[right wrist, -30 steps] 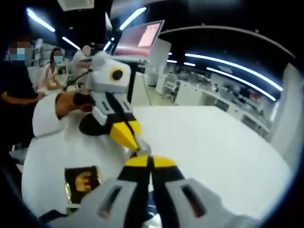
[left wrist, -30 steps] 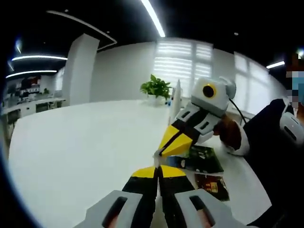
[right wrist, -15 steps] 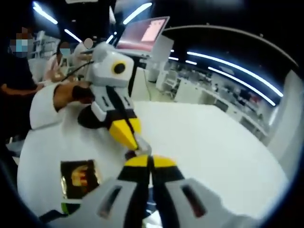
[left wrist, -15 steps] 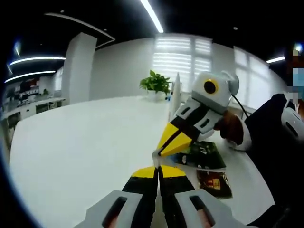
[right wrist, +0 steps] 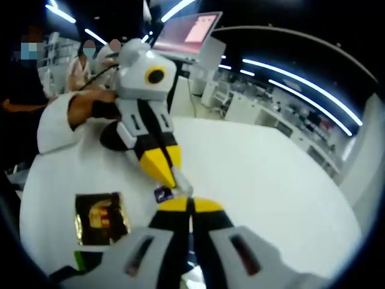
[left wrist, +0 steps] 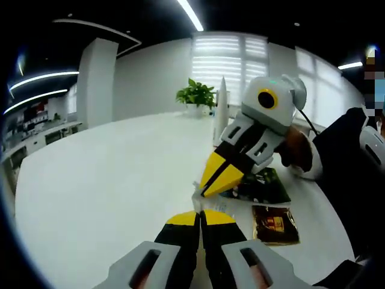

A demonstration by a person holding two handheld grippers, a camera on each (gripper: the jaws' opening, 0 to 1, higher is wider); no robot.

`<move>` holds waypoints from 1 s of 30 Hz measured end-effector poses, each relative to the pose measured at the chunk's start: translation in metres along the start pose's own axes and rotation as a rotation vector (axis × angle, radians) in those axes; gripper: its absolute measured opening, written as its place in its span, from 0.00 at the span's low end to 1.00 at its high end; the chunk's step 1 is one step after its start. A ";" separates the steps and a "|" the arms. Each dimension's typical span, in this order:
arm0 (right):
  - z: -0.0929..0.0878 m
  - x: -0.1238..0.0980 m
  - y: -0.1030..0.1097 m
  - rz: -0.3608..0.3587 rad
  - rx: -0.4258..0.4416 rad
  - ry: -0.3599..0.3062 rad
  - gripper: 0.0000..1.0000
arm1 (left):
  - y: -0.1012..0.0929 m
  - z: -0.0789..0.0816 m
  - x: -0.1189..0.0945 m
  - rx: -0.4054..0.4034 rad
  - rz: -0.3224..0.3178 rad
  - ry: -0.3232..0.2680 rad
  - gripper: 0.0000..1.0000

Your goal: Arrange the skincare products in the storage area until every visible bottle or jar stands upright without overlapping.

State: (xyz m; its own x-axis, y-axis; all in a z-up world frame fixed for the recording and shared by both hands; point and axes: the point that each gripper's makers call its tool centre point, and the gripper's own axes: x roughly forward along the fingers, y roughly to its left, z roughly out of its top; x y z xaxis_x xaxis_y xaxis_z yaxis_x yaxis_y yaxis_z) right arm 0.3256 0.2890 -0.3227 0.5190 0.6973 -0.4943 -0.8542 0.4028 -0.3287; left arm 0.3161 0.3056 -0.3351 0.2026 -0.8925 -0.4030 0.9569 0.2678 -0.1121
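My left gripper (left wrist: 200,214) has its yellow-tipped jaws pressed shut at the bottom of the left gripper view. My right gripper (left wrist: 206,188) reaches in from the right, also shut, its tip almost touching the left one. In the right gripper view the left gripper (right wrist: 170,180) points down at my right gripper (right wrist: 191,202). A small dark sachet (right wrist: 162,194) sits right where the tips meet; I cannot tell which jaws pinch it. On the white table (left wrist: 108,180) lie a dark green packet (left wrist: 260,186) and a brown packet (left wrist: 275,224). A black-and-gold packet (right wrist: 99,218) lies flat at the left.
A tall white pointed bottle (left wrist: 221,114) and a potted plant (left wrist: 195,96) stand at the table's far side. A person's dark sleeve (left wrist: 346,174) holds the right gripper. An open laptop screen (right wrist: 191,33) stands behind the left gripper. People sit at the far left.
Both grippers stay tip to tip and shut. The cameras have tilted a little, so the packets lie lower in view, and the small dark sachet now shows at the tips.
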 end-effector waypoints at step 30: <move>-0.016 0.010 0.006 0.026 -0.052 0.065 0.00 | -0.001 -0.013 0.008 0.078 0.043 0.107 0.00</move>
State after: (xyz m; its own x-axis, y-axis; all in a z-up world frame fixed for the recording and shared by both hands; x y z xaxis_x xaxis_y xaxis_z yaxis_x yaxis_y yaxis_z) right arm 0.3263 0.2886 -0.3420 0.4993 0.6666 -0.5535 -0.8654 0.3528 -0.3558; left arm 0.3143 0.3033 -0.3500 0.2240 -0.8361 -0.5008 0.9620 0.2719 -0.0237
